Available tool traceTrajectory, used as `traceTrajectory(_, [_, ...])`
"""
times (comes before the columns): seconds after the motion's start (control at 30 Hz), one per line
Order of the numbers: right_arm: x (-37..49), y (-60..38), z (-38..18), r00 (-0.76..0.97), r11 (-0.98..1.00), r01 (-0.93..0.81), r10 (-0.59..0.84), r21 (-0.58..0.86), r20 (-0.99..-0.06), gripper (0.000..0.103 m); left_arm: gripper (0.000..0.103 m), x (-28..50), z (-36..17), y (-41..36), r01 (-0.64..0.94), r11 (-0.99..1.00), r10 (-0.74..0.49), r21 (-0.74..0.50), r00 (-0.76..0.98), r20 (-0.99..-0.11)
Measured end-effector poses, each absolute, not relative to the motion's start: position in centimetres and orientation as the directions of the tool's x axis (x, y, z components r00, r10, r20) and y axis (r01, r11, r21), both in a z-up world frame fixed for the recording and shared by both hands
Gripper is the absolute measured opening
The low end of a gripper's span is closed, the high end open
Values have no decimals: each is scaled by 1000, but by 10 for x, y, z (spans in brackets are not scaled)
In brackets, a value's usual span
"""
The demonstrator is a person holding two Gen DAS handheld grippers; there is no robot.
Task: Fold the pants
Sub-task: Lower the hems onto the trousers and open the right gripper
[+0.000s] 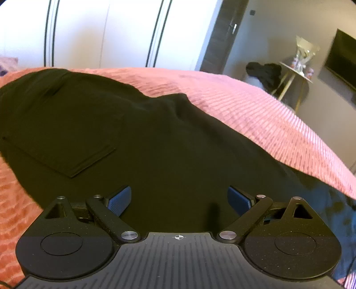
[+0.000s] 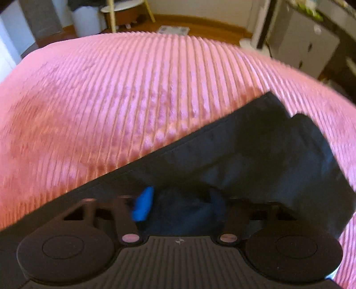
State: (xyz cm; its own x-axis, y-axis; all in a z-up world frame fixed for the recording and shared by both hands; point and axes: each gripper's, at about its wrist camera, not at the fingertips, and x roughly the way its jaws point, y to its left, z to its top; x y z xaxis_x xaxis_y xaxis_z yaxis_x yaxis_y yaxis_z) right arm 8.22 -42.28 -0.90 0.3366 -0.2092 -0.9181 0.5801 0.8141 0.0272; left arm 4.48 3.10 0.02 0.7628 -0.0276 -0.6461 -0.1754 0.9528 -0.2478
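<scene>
Black pants [image 1: 138, 133] lie spread on a pink ribbed bedspread [image 1: 255, 106]. In the left wrist view a back pocket shows at the left and the cloth runs toward the lower right. My left gripper [image 1: 179, 200] is open just above the pants, its blue pads wide apart and empty. In the right wrist view the pants [image 2: 255, 155] run from the lower left to the right, ending in the leg hems. My right gripper [image 2: 182, 200] hangs over the cloth with fabric bunched between its blue pads; the view is blurred.
The bedspread [image 2: 122, 100] fills most of the right wrist view. A white wardrobe [image 1: 100, 33] stands beyond the bed. A side table [image 1: 296, 71] with a dark garment and a wall TV are at the right. Wooden floor and stools [image 2: 120, 13] lie beyond the bed.
</scene>
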Motion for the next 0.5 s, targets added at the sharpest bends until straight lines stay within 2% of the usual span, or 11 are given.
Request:
traceTrajectory(0.1, [72, -433, -2, 407, 823, 563, -192, 79, -893, 1, 97, 43, 1, 34, -184, 944, -33, -274, 774, -633])
traceTrajectory(0.23, [52, -443, 15, 548, 802, 562, -181, 200, -816, 0, 97, 39, 3, 37, -182, 939, -33, -292, 797, -603])
traceTrajectory(0.3, [51, -438, 26, 640, 833, 518, -226, 195, -734, 0, 97, 38, 4, 37, -181, 939, -32, -294, 803, -596])
traceTrajectory(0.43, [60, -444, 33, 610, 820, 511, -137, 256, -780, 3, 97, 38, 3, 38, -184, 937, -34, -298, 799, -600])
traceTrajectory(0.47, [65, -442, 29, 561, 826, 504, -91, 252, -823, 6, 97, 39, 2, 38, -184, 936, -36, -300, 797, -602])
traceTrajectory(0.5, [67, -439, 24, 514, 820, 520, -75, 241, -854, 25, 97, 39, 2, 39, -185, 935, -37, -302, 797, -602])
